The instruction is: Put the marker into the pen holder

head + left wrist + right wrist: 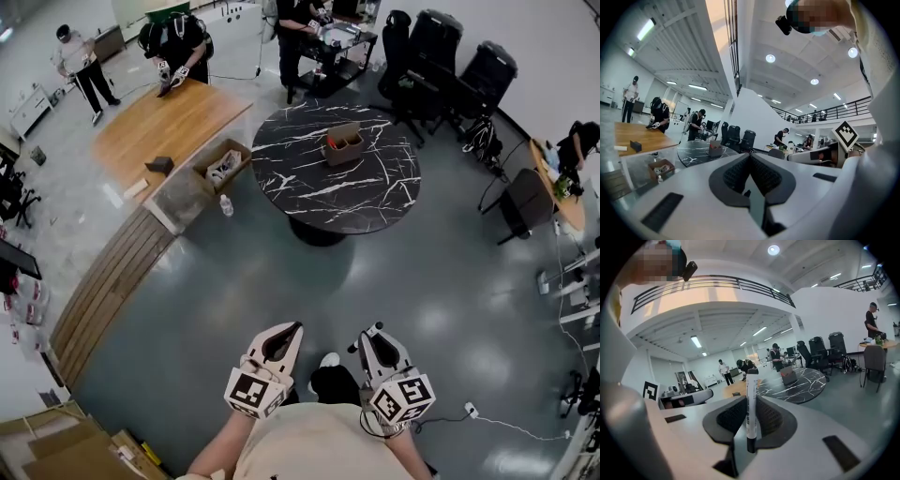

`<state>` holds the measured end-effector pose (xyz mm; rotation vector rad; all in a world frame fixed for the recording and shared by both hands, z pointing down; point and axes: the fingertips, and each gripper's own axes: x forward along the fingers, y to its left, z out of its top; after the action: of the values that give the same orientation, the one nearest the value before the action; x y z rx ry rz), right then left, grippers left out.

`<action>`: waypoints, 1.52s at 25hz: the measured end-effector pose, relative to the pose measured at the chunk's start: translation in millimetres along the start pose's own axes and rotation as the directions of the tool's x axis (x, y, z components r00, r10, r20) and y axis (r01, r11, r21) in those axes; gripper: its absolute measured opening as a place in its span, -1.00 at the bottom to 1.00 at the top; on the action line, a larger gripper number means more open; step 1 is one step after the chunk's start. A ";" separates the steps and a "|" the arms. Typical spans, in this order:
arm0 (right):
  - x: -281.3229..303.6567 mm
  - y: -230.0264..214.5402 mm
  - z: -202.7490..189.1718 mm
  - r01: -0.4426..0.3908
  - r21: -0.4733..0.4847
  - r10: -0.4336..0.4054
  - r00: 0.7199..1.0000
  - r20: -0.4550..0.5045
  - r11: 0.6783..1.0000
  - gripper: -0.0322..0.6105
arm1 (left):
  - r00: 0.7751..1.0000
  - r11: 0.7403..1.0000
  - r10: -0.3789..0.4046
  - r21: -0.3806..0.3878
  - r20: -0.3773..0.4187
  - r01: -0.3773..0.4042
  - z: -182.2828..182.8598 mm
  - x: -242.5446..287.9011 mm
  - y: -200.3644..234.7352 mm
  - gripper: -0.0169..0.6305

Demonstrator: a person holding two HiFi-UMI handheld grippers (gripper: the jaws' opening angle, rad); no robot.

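Right gripper (370,339): pinching marker (751,408) upright.
Left gripper (281,336): pressed together, empty.
Pen holder (343,145): well ahead on table (375,192); I'd walk up and lower the marker vertically.

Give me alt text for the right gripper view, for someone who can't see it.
The right gripper is shut on a white marker with black ends, held upright between its grey jaws. Some way beyond stands a round black marble-patterned table carrying a brown box-shaped pen holder.

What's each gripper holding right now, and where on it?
Right gripper clamps the white black-capped marker around mid-barrel, upright; left gripper shut, empty.
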<state>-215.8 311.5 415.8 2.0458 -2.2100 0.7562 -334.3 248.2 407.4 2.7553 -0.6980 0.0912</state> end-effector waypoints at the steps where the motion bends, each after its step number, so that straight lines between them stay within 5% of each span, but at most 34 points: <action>1: 5.8 -7.6 2.9 0.003 0.009 -0.003 1.000 0.002 1.000 -0.66 | 1.000 1.000 -0.003 -0.005 -0.008 0.003 -1.3 9.5 1.1 -0.92; 10: 74.1 -116.8 68.6 -0.051 0.021 0.050 0.997 0.055 0.998 -0.66 | 0.999 0.998 0.049 0.050 -0.004 -0.049 29.8 140.1 17.9 -0.92; 14: 97.7 -164.4 108.3 -0.095 -0.003 0.095 0.993 0.069 0.995 -0.66 | 0.997 0.997 0.071 0.016 0.022 -0.072 46.5 200.4 20.7 -0.92; 23: 145.1 -230.6 146.6 -0.120 0.031 0.118 0.991 0.067 0.992 -0.66 | 0.996 0.994 0.094 0.056 -0.009 -0.093 59.9 280.6 28.8 -0.92; 31: 211.2 -280.9 166.5 -0.032 0.025 0.030 0.999 0.044 0.999 -0.66 | 1.000 1.000 0.017 0.017 0.003 -0.017 65.4 383.8 83.5 -0.92; 38: 285.1 -315.0 221.9 0.096 0.016 -0.097 0.993 0.063 0.995 -0.66 | 0.994 0.994 -0.111 0.020 0.003 0.111 102.0 460.8 143.9 -0.92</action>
<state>110.3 -39.8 420.8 2.1949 -2.1245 0.7084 1.8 -113.0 409.9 2.8073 -0.5465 0.0697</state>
